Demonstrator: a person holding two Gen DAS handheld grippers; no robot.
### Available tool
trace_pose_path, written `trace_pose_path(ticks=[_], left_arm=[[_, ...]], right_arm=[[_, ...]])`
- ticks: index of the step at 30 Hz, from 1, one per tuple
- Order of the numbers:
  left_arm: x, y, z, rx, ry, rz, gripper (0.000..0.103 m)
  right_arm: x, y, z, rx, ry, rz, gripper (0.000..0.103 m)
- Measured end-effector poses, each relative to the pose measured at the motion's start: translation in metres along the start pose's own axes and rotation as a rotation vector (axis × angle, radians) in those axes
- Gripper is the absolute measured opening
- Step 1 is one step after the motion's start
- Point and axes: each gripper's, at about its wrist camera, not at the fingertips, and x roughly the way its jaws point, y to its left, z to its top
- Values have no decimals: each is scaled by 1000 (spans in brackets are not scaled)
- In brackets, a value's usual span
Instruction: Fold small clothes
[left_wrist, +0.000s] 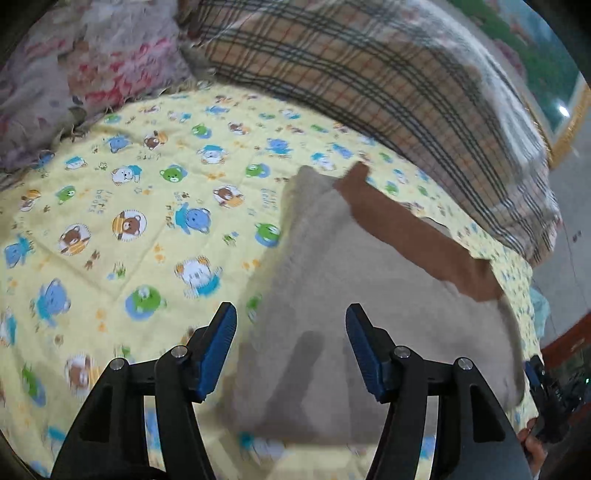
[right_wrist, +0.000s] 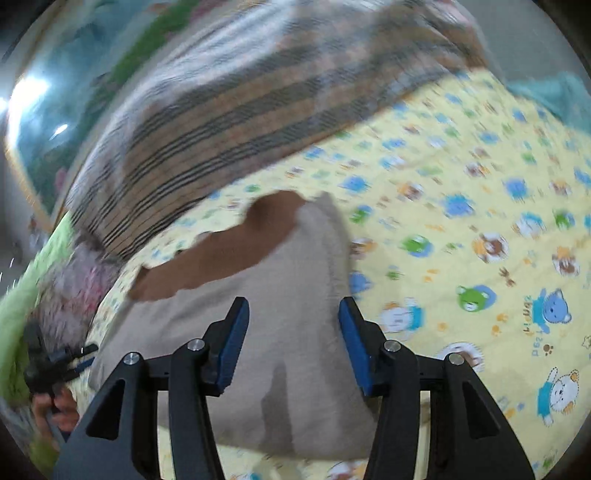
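Note:
A small beige garment (left_wrist: 362, 295) with a brown band (left_wrist: 417, 236) along its far edge lies flat on a yellow quilt printed with bears (left_wrist: 129, 206). My left gripper (left_wrist: 291, 317) is open and empty, hovering above the garment's near left part. In the right wrist view the same garment (right_wrist: 280, 295) and its brown band (right_wrist: 229, 251) lie ahead. My right gripper (right_wrist: 293, 312) is open and empty above the garment's near edge. The other gripper shows at the far right of the left view (left_wrist: 546, 398) and the far left of the right view (right_wrist: 48, 365).
A plaid blanket (left_wrist: 388, 81) is heaped along the far side of the quilt, also seen in the right wrist view (right_wrist: 258, 96). A floral pillow (left_wrist: 81, 70) lies at the far left. The bear quilt (right_wrist: 480, 206) spreads to the right of the garment.

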Motion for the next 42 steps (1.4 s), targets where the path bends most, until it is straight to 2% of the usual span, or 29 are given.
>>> trace_pose_path(ticks=[3,6,7,13,18,22,28,33,37,40,41,42], left_arm=[[-21,-13,-20,29,-2,-3,62],[-27,-22,-38,31,33,-36,64],[-26,-23,-42,24,46,-43,64],[-17,-15,-62,-63,111,-78,64],[-8,1,-73,-201,128,-161,64],[-2,-2,-80,-196,133,-135,64],[4,-5,-72,-204,129,-124,67],[19,-3,-56,-238,127,-129,75],[32,-2,-41,-274,116,-128,76],[40,-4,-29,-282,97,-121,72],[41,-6,-26,-272,89,-114,66],[43,-9,-23,-257,84,-109,54]], right_arm=[[-3,17,-12,-59,23,89,53],[0,32,-24,-102,59,110,53],[2,35,-27,-102,75,142,53],[4,36,-38,-98,88,195,53],[1,33,-46,-78,68,220,53],[-2,36,-49,-93,46,237,53],[7,36,-51,-80,92,245,56],[8,30,-51,-49,89,263,57],[10,30,-51,-45,102,268,58],[10,30,-51,-46,95,274,58],[11,29,-51,-42,97,278,58],[11,28,-51,-37,100,281,58]])
